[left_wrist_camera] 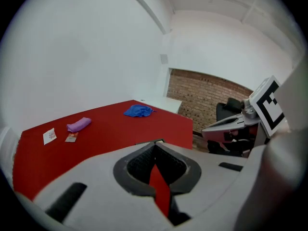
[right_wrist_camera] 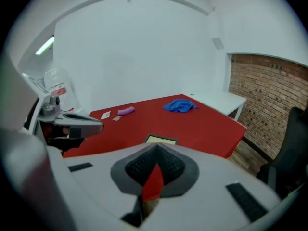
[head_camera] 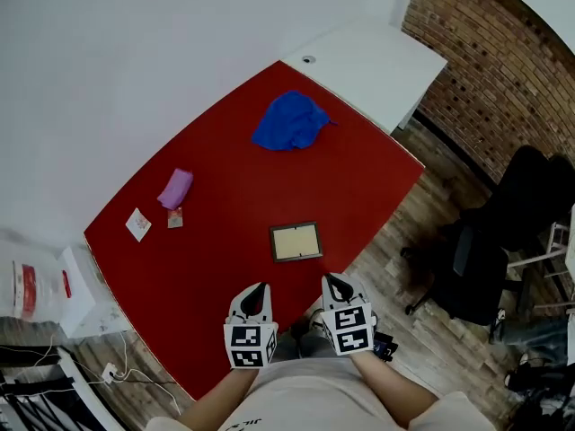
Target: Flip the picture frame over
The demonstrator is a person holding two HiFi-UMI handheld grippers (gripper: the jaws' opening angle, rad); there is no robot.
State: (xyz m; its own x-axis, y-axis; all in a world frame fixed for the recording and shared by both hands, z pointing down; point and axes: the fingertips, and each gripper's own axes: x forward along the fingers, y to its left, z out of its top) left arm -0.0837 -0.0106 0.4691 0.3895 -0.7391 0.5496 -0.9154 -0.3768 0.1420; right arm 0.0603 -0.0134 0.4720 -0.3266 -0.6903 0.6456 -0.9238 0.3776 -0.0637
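A small dark-framed picture frame (head_camera: 296,241) with a pale tan panel lies flat on the red table (head_camera: 225,268), a short way beyond both grippers. In the right gripper view the picture frame (right_wrist_camera: 161,139) peeks out just over the jaw tips. My left gripper (head_camera: 258,288) is held near the table's front edge, left of the frame, jaws shut and empty. Beside it my right gripper (head_camera: 335,282) is shut too, nothing between its jaws. In the left gripper view only a sliver of the frame (left_wrist_camera: 155,141) shows above the shut left gripper (left_wrist_camera: 154,146).
A crumpled blue cloth (head_camera: 290,121) lies at the table's far side. A purple bundle (head_camera: 175,188), a small packet (head_camera: 174,217) and a white card (head_camera: 137,224) sit at the left. A white desk (head_camera: 368,61) adjoins the far end; a black office chair (head_camera: 490,250) stands right.
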